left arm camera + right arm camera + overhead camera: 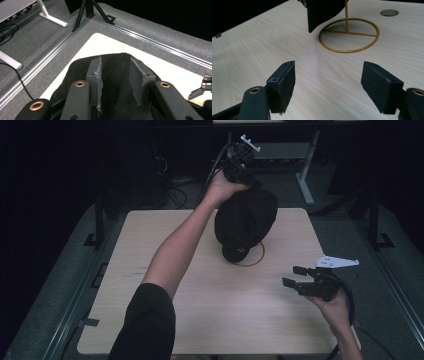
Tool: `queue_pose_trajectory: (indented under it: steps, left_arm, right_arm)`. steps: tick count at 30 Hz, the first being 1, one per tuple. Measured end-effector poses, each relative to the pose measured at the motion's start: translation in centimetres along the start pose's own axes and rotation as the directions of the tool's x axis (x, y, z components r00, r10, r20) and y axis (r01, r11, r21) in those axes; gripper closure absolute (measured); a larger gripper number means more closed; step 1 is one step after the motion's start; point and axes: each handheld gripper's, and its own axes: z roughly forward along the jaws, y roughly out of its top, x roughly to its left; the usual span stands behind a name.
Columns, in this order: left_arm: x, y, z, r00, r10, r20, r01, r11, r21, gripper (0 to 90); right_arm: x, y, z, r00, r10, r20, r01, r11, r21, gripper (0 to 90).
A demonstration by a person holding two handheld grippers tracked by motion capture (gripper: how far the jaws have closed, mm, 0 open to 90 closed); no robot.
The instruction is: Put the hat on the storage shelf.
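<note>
The left gripper (pixel 243 170) clamps its jaws on the black cap (pixel 245 220), seemingly seating it on the gold stand (pixel 257 259), while the right gripper (pixel 295 280) waits open over the bench (pixel 150 320).

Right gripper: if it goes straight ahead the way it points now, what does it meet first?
Probably the gold ring base of the wire stand, with bare table before it. The open right gripper holds nothing; depth is uncertain.

High view looks down over my table (pixel 150 320); both gripper views sit close, sharing its stand (pixel 349 35).
</note>
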Motion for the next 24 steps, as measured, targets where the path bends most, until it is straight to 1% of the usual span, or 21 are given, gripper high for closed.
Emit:
queue_pose_trajectory:
  steps: [1,3,5,6,9,10,12,13,14,15,17,18,20,21,22,24]
  left_arm:
    - [0.0,0.0,0.0,1.0,0.0,0.0,0.0,1.0,0.0,60.8]
    - [-0.1,-0.1,-0.4,0.9998,0.018,-0.004,-0.018,0.9998,0.008,60.4]
    - [-0.3,-0.3,-0.8,0.9997,0.022,-0.009,-0.022,0.9997,0.003,59.6]
    - [-0.3,-0.3,-1.1,0.9995,0.03,-0.01,-0.03,0.9996,0.002,58.9]
    - [-0.4,-0.7,-1.6,0.9996,0.026,-0.006,-0.026,0.9996,-0.009,57.9]
    - [-0.4,-0.8,-1.8,0.9995,0.03,-0.009,-0.03,0.9995,-0.004,57.9]
    - [-0.3,-1.5,-2.5,0.9997,0.02,-0.015,-0.02,0.9998,-0.007,57.5]
    - [-0.3,-1.5,-2.5,0.9997,0.02,-0.015,-0.02,0.9998,-0.007,57.6]
    - [-0.3,-2.0,-3.1,0.9996,0.015,-0.023,-0.015,0.9998,-0.014,57.6]
    - [-0.3,-2.0,-3.1,0.9996,0.015,-0.023,-0.015,0.9998,-0.014,57.6]
    - [-0.3,-2.7,-4.0,0.9995,0.006,-0.032,-0.007,0.9996,-0.027,57.1]
    - [-0.3,-2.7,-4.0,0.9995,0.006,-0.032,-0.007,0.9996,-0.027,56.8]
    - [-0.3,-3.5,-4.7,0.9995,-0.003,-0.032,0.002,0.9995,-0.031,56.4]
    - [-0.3,-3.5,-4.7,0.9995,-0.003,-0.032,0.002,0.9995,-0.031,56.4]
    - [-0.3,-4.1,-5.0,0.9994,0.0,-0.036,-0.001,0.9996,-0.027,56.4]
    - [-0.3,-4.3,-5.1,0.9994,-0.005,-0.035,0.004,0.9997,-0.025,56.1]
  right_arm:
    - [0.0,0.0,0.0,1.0,0.0,0.0,0.0,1.0,0.0,27.2]
    - [0.1,0.0,0.1,1.0,-0.004,0.007,0.004,1.0,0.013,27.1]
    - [0.2,0.0,0.2,0.9999,-0.006,0.01,0.006,1.0,0.015,27.1]
    - [0.3,0.1,0.2,0.9998,-0.015,0.014,0.015,1.0,0.016,27.0]
    - [0.3,0.0,0.2,0.9998,-0.017,0.013,0.016,1.0,0.016,27.0]
    - [0.4,0.0,0.3,0.9998,-0.016,0.012,0.016,1.0,0.023,26.6]
    - [0.5,0.0,0.3,0.9997,-0.019,0.014,0.019,0.999,0.028,26.6]
    - [0.5,0.0,0.3,0.9997,-0.019,0.014,0.019,0.999,0.028,26.6]
    - [0.6,0.0,0.4,0.9996,-0.023,0.016,0.023,0.999,0.029,26.6]
    - [0.6,0.0,0.4,0.9996,-0.023,0.016,0.023,0.999,0.029,26.6]
    - [0.8,-0.1,0.5,0.9995,-0.029,0.01,0.029,0.999,0.038,26.6]
    - [0.8,-0.1,0.5,0.9995,-0.029,0.01,0.029,0.999,0.038,26.6]
    - [0.9,-0.4,0.6,0.9996,-0.028,0.006,0.028,0.999,0.035,26.5]
    - [0.9,-0.4,0.6,0.9996,-0.028,0.006,0.028,0.999,0.035,26.5]
    - [1.0,-0.4,0.7,0.9995,-0.03,0.011,0.029,0.999,0.043,25.9]
    - [1.1,-0.4,0.7,0.9995,-0.028,0.012,0.028,0.999,0.041,25.6]
